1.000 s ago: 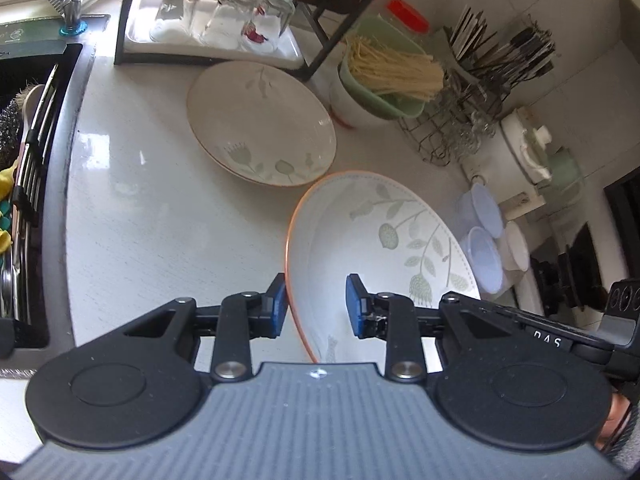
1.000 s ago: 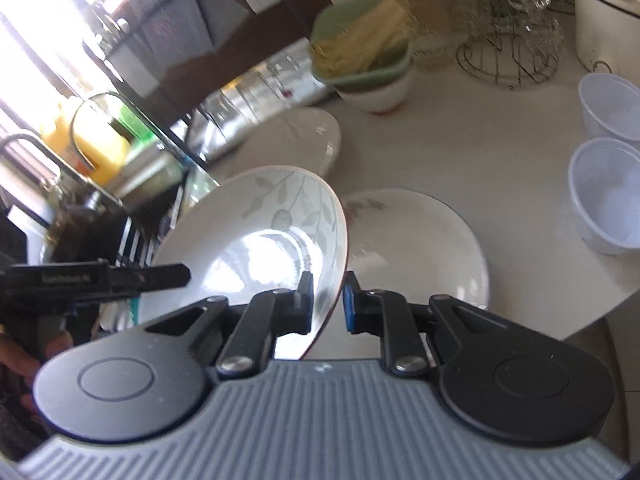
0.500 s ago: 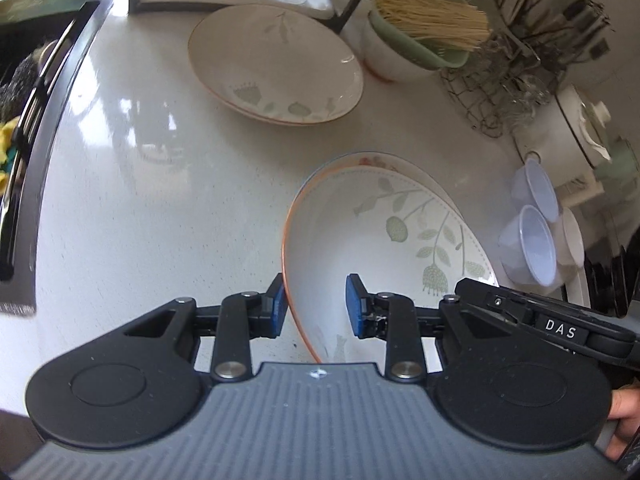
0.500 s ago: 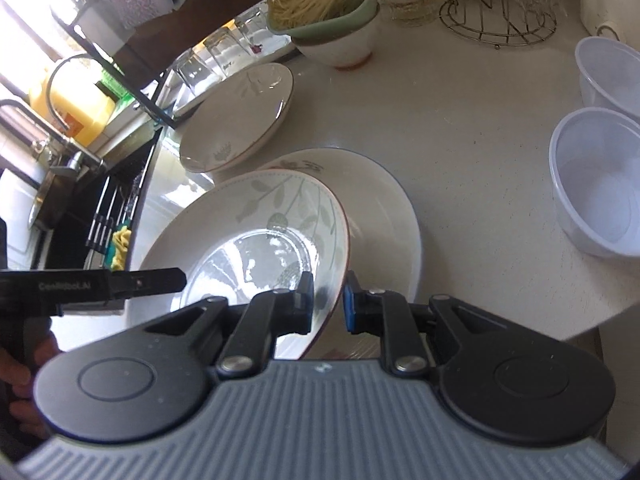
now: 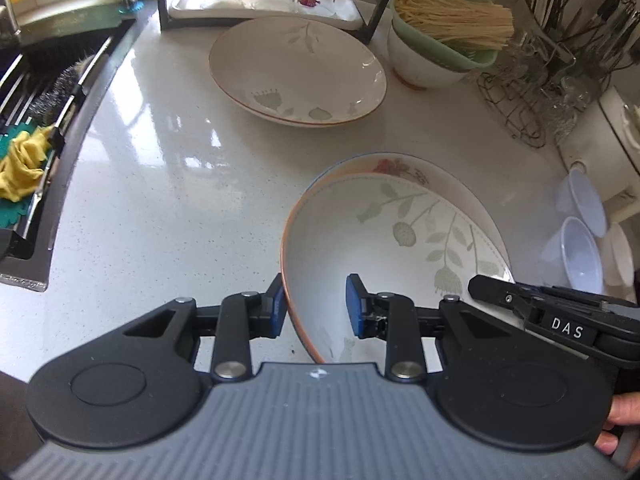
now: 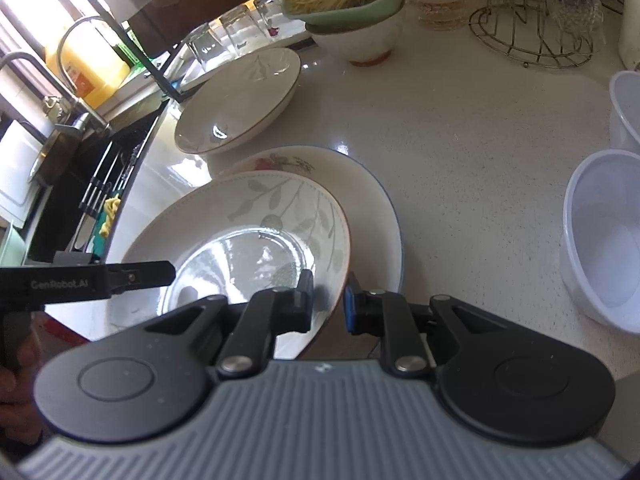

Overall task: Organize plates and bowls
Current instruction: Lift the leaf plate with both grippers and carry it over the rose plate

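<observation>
The leaf plate (image 5: 384, 248) sits low and right of middle in the left view, tilted over the flower plate (image 6: 360, 184) on the bench (image 5: 160, 200). The left tool (image 5: 316, 304) and right tool (image 6: 330, 300) each pinch its rim. It looks nearly stacked, though contact is hidden. Next: lower it flat, then let go. Another plate (image 5: 296, 68) waits above.
</observation>
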A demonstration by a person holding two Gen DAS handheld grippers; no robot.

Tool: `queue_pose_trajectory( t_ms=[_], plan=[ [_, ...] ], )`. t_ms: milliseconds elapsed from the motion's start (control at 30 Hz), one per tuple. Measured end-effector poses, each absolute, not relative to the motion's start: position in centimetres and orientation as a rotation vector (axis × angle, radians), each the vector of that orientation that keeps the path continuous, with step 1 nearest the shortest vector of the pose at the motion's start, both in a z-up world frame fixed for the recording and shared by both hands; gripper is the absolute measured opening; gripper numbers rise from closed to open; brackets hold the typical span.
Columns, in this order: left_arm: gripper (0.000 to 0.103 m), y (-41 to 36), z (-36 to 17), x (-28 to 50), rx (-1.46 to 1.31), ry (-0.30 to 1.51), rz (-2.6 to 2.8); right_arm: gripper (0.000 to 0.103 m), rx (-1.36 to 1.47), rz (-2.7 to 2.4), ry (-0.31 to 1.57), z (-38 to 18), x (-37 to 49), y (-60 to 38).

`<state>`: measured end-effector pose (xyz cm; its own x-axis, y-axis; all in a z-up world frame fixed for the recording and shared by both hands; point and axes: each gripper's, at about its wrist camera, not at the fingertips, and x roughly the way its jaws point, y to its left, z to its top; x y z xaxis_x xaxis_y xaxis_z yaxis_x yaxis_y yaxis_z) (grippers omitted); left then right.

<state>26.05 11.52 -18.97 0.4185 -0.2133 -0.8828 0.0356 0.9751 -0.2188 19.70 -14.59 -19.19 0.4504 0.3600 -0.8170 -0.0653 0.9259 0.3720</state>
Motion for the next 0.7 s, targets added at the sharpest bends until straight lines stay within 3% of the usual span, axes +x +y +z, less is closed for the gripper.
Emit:
queue_pose_trajectory(
  t_ms=[700],
  plan=[
    [0.034, 10.6, -20.1, 25.0, -0.323, 1.138, -0.068, 0.018, 0.256, 0.278, 1.037, -18.8, 20.3, -15.7]
  ],
)
